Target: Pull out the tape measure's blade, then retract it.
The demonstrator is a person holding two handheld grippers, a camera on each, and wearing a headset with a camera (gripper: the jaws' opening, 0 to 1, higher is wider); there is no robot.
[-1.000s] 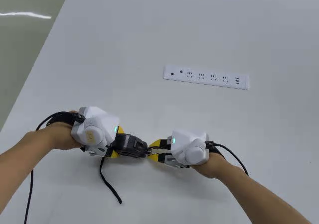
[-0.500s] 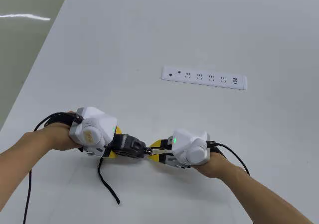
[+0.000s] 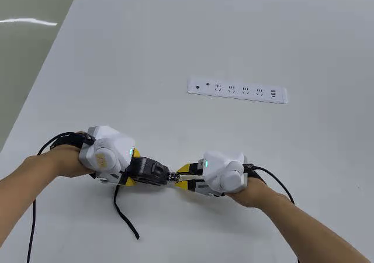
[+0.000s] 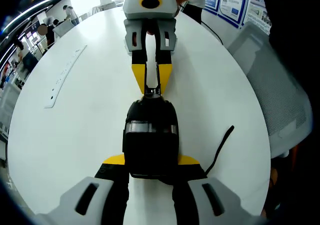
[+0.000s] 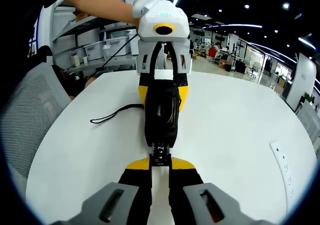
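Tape measure point(image 3: 150, 170), black case, sits low over the white table point(image 3: 175, 41) between both grippers. Left gripper point(image 3: 134, 168) has its jaws clamped on the case sides. Right gripper point(image 3: 182, 176) has its jaws nearly closed, pinching the blade point(image 5: 160, 192) just behind the end hook; a short length is out of the case. Black wrist strap point(image 3: 124, 213) trails from the case onto the table. White power strip point(image 3: 237, 91) lies well apart, further up the table. Room: open office, mesh chair point(image 5: 30, 120), shelves with storage bins point(image 5: 95, 50), contents not discernible. Wall posters point(image 4: 232, 0), text too small to read.
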